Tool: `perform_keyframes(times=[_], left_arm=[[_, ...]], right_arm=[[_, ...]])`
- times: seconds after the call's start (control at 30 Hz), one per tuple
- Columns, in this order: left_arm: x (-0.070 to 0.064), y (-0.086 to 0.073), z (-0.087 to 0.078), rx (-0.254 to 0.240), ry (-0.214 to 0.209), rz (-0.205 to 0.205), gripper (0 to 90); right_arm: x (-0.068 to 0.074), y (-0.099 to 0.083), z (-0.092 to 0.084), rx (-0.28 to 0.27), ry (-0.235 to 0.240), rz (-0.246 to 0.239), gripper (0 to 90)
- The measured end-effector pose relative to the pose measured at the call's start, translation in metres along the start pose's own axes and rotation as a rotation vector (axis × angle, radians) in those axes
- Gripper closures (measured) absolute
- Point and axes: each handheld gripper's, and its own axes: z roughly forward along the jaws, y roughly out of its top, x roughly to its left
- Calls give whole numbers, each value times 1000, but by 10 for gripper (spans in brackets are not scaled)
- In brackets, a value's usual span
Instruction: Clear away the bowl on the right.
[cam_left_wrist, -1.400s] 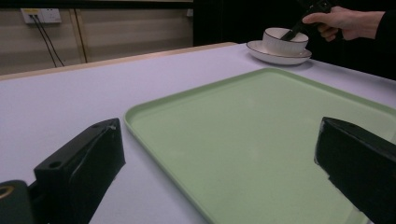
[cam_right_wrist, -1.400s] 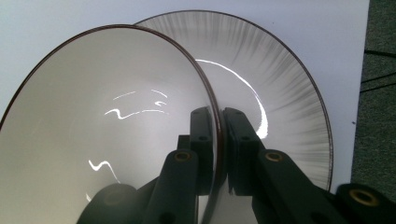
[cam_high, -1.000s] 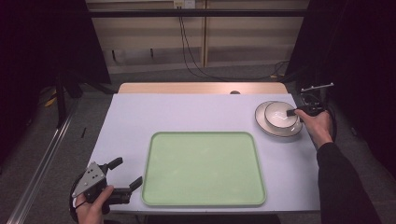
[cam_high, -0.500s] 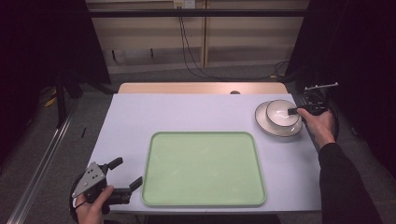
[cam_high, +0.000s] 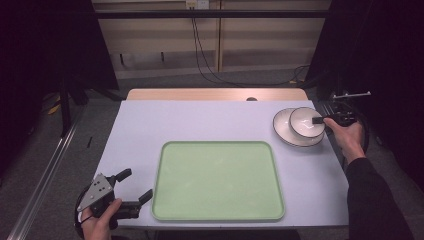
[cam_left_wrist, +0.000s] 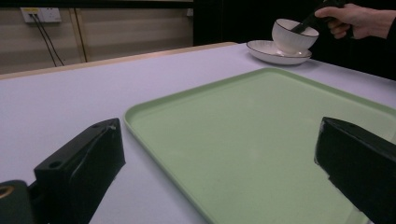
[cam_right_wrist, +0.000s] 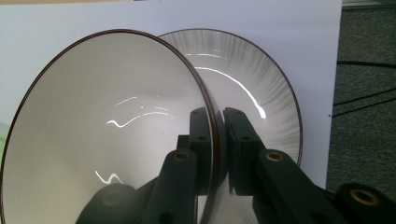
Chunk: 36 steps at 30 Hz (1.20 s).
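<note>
Bowl (cam_high: 306, 122) and plate (cam_high: 290, 134) are found together at the far right of the table (cam_high: 200, 120), the white, dark-rimmed bowl resting in or just above the wider plate. The bowl's rim is pinched by the right gripper (cam_right_wrist: 218, 140): in the right gripper view one jaw lies inside the wall and the other outside, pressed tight against it. In the left gripper view the bowl (cam_left_wrist: 293, 35) appears slightly tilted over the plate (cam_left_wrist: 275, 50), so a lift is judged to be just starting, though whether its base is clear of the plate cannot be told.

A pale green tray (cam_high: 217, 181) is laid in the near middle of the table and nothing is seen on it. The left gripper (cam_high: 136, 186) is held at the near left corner, just beside the tray's left edge, with its jaws spread apart and nothing between them.

The work is judged to be at an early stage: the bowl is gripped, but nothing is yet carried to the tray. What remains is probably the transfer of the bowl, and perhaps of the plate, onto the tray.
</note>
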Motion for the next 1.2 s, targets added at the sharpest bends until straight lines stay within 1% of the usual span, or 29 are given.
perform_keyframes(times=[0.03, 0.07, 0.1, 0.17, 0.2, 0.33, 0.4, 0.43, 0.5, 0.57, 0.6, 0.67, 0.7, 0.73, 0.83, 0.87, 0.93, 1.03, 1.07, 1.13, 1.2], left_arm=[[0, 0, 0, 0, 4, 0, 15], [0, 0, 0, 0, -1, 1, 15], [0, 0, 0, 0, -1, 1, 15], [0, 0, 0, 2, 4, 1, 15], [0, 0, 0, 3, 3, 3, 15], [0, 0, 0, 2, 2, 3, 15], [0, 0, 0, 3, 3, 8, 15], [0, 0, 0, 2, 4, 6, 15], [0, 0, 1, 4, 2, 4, 15], [0, 0, 0, 1, 4, 3, 15], [0, 0, 0, 0, 4, 4, 15], [0, 0, 0, 0, 4, 5, 15], [0, 0, 0, 0, 4, 5, 15], [0, 0, 0, -1, 5, 3, 15], [0, 0, 0, 0, 2, 2, 15], [0, 0, 0, 0, 4, 3, 15], [0, 0, 0, -1, 0, 1, 15], [0, 0, 0, -1, 1, 3, 15], [0, 0, 0, 0, 4, 3, 15], [0, 0, 0, 1, 7, 9, 15], [0, 0, 0, 0, 4, 6, 15]], right_arm=[[0, 0, 0, 0, 0, 0, 824], [0, -2, -1, -8, -2, -10, 824], [0, -2, -1, -8, -2, -10, 824], [0, -3, -4, -12, 11, -10, 824], [1, -4, -6, -18, 33, -4, 824], [2, -8, -8, -32, 46, -15, 824], [3, -10, -9, -38, 65, -6, 824], [2, -11, -10, -46, 63, -17, 824], [1, -12, -11, -48, 87, -15, 824], [2, -12, -14, -50, 88, -10, 824], [2, -12, -14, -54, 86, -20, 824], [5, -13, -18, -58, 106, -22, 824], [5, -13, -18, -58, 106, -22, 824], [9, -13, -20, -54, 111, -28, 824], [13, -13, -21, -52, 117, -42, 824], [17, -12, -23, -52, 129, -62, 824], [19, -12, -23, -52, 132, -63, 824], [26, -12, -24, -48, 146, -89, 824], [30, -12, -25, -44, 161, -104, 824], [32, -13, -25, -45, 163, -109, 824], [38, -14, -25, -34, 177, -123, 824]])
